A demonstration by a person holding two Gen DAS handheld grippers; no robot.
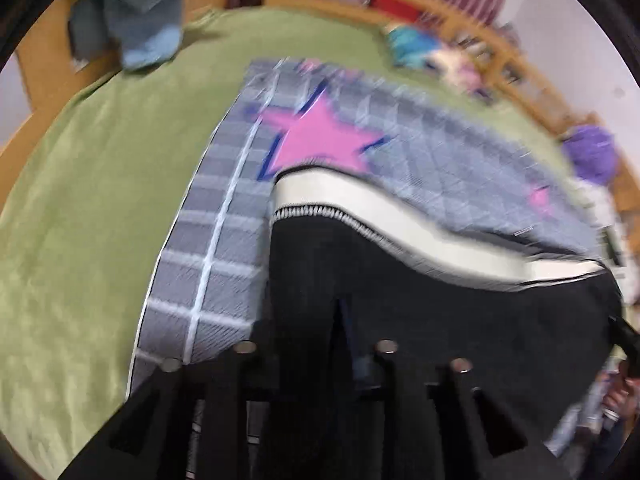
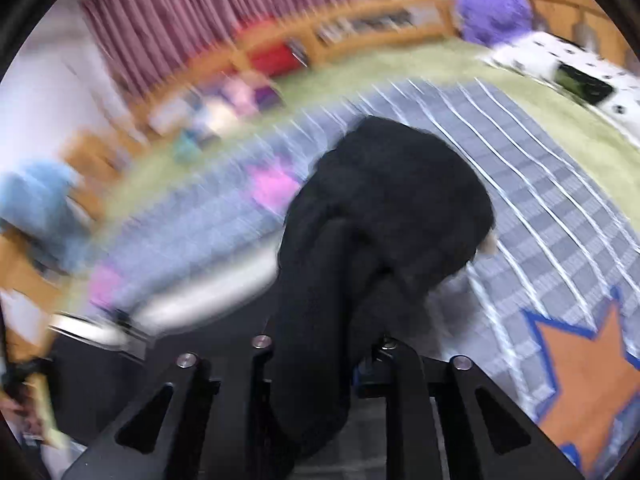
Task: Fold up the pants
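Over the checked quilt (image 1: 224,216), both tongs, left (image 1: 316,360) and right (image 2: 324,352), are clamped on the black pants (image 1: 400,300). Best to carry them level toward twelve o'clock, edges matched, I judge.

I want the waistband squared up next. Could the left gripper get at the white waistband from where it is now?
Probably yes. The white waistband lies exposed ahead of the left gripper, nothing covering it. But the gripper looks shut on the black pants, so it would have to let go first.
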